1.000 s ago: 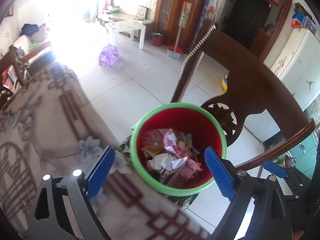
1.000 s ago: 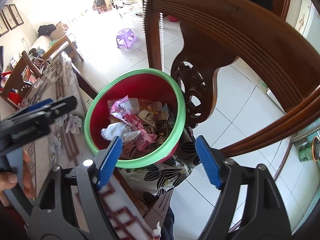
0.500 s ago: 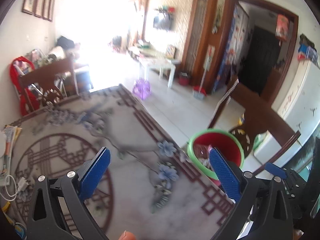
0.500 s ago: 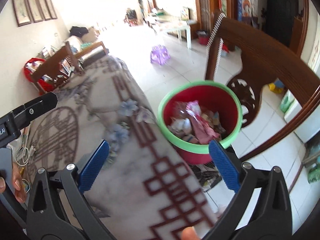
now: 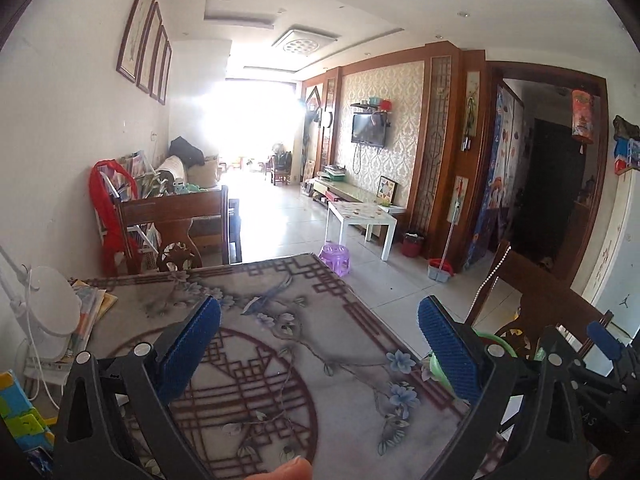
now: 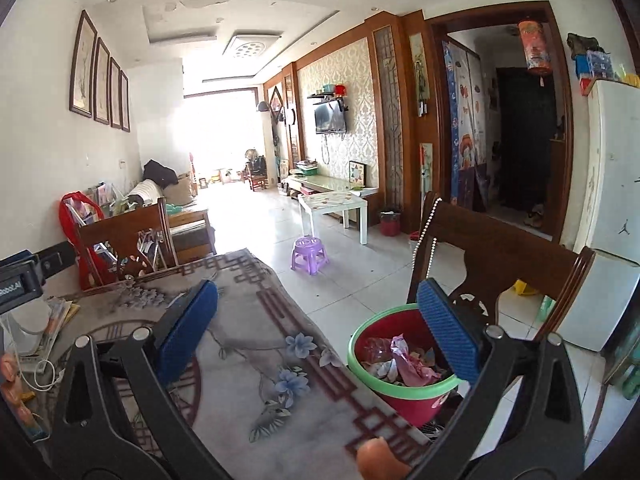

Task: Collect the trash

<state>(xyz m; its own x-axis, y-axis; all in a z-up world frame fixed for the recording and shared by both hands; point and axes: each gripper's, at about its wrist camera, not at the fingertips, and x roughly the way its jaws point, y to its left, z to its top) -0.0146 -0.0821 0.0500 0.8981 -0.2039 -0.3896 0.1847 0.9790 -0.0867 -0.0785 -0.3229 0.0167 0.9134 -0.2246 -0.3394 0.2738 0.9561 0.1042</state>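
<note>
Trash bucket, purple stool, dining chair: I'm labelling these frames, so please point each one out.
Trash bucket [image 6: 362, 368]: right wrist view, green rim.
Purple stool [image 6: 307, 245]: right wrist view, seat top.
Dining chair [image 6: 508, 252]: right wrist view, top rail.

One red bin [image 6: 404, 384]; one purple stool [image 6: 309, 254]; four framed pictures [image 6: 100, 78] — two wooden chairs [image 6: 500, 256].

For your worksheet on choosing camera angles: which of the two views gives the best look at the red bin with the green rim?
The right wrist view. There the bin shows its rim, its red wall and the wrappers inside, beside the table. The left wrist view shows only a sliver of green rim behind the left gripper.
</note>
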